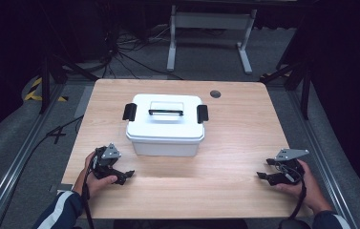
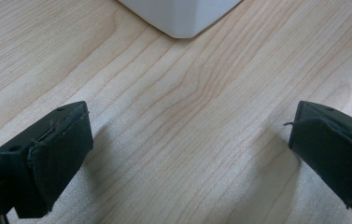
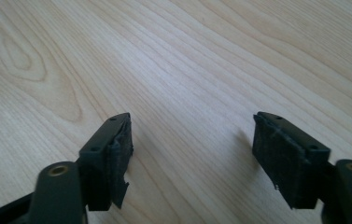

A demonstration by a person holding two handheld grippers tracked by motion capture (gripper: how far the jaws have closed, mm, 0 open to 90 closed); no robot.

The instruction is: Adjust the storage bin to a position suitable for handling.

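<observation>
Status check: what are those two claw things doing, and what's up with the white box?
Left gripper and right gripper open, empty, low over table. White box shut, latches down, untouched. Nothing between.

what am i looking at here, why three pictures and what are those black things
There is no robot arm here: a person at a wooden table holds a hand-operated two-jaw gripper in each hand. The high view looks down from above the person's side. It shows the left gripper and the right gripper low over the table, pointing inward. The other two pictures come from small cameras riding on each gripper, looking along its own black jaws. In both, the jaws stand apart with bare wood between them, so nothing is held. On the table sits a white storage box with a lid, a handle on top and black latches at both ends. One corner of it shows at the top of the left gripper view.
</observation>
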